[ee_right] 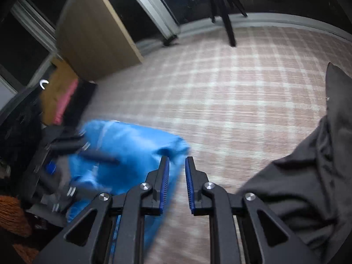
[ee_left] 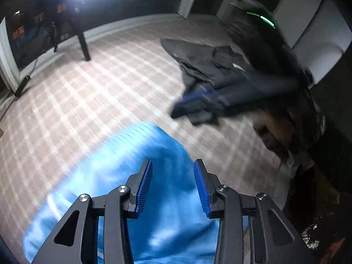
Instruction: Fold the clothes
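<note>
The blue garment (ee_left: 140, 176) is lying bunched on the plaid carpet (ee_left: 110, 83), apparently mid-fold. The left gripper (ee_left: 172, 182) is hovering over the garment, jaws apart, nothing clamped. The right gripper (ee_right: 177, 182) is straddling the garment's edge, jaws narrowly apart; grip cannot be confirmed. A dark garment (ee_left: 211, 66) is lying beyond the blue garment.

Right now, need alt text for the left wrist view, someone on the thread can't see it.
The left gripper hangs open over a bright blue garment lying on a pink plaid cover; the cloth shows between the pads, which are apart and not pressing on it. Farther right lies a crumpled dark grey garment, with the blurred right gripper in front of it. The picture is motion-blurred.
</note>
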`<act>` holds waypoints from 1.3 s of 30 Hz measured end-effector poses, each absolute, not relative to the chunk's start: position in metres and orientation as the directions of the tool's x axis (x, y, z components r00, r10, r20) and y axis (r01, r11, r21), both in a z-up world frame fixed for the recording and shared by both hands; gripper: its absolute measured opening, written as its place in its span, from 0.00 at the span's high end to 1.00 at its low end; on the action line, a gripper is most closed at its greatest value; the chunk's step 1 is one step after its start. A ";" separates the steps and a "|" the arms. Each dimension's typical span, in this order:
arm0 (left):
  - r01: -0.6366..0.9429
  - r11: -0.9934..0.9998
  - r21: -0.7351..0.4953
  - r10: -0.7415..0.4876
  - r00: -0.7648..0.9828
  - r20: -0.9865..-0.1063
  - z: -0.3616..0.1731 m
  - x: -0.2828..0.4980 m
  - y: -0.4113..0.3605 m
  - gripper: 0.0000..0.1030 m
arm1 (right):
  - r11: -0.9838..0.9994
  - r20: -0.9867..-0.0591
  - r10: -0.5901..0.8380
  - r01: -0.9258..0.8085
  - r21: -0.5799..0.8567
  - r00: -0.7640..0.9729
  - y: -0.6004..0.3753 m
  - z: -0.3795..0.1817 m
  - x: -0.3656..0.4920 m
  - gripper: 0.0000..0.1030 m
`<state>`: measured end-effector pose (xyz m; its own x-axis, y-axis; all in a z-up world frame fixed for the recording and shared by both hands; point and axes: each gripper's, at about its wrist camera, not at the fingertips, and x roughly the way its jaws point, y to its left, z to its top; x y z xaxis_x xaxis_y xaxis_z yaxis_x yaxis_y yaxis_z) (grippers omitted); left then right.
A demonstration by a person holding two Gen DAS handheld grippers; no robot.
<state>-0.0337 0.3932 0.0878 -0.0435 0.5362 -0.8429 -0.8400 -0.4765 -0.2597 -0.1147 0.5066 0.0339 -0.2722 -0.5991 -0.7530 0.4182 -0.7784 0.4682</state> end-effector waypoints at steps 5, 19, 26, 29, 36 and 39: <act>-0.847 -0.455 -0.276 0.507 0.009 -0.862 0.077 -0.074 0.403 0.67 | -0.791 -0.794 -0.564 0.423 0.442 -0.225 0.464 -0.004 -0.067 0.86; -0.868 -0.405 -0.288 0.486 0.062 -0.872 0.052 -0.027 0.398 0.73 | -0.800 -0.753 -0.586 0.362 0.478 -0.300 0.526 0.008 -0.093 0.93; -0.861 -0.383 -0.335 0.490 0.118 -0.864 0.031 -0.006 0.390 0.73 | -0.690 -0.742 -0.660 0.485 0.537 -0.118 0.475 -0.011 -0.115 0.94; -0.846 -0.367 -0.387 0.505 0.168 -0.847 0.016 -0.001 0.390 0.74 | -0.759 -0.765 -0.612 0.420 0.497 -0.200 0.477 -0.016 -0.141 0.94; -0.854 -0.321 -0.410 0.511 0.208 -0.834 0.012 0.005 0.387 0.73 | -0.824 -0.830 -0.509 0.408 0.394 -0.226 0.500 0.003 -0.134 0.93; -0.858 -0.317 -0.404 0.500 0.211 -0.840 0.014 0.010 0.389 0.73 | -0.859 -0.826 -0.471 0.375 0.348 -0.311 0.513 0.028 -0.123 0.90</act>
<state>0.0097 0.3886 0.0141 0.2113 0.4997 -0.8401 -0.8578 -0.3172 -0.4044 -0.1228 0.5126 0.0277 -0.3113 -0.4707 -0.8255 0.3753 -0.8590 0.3483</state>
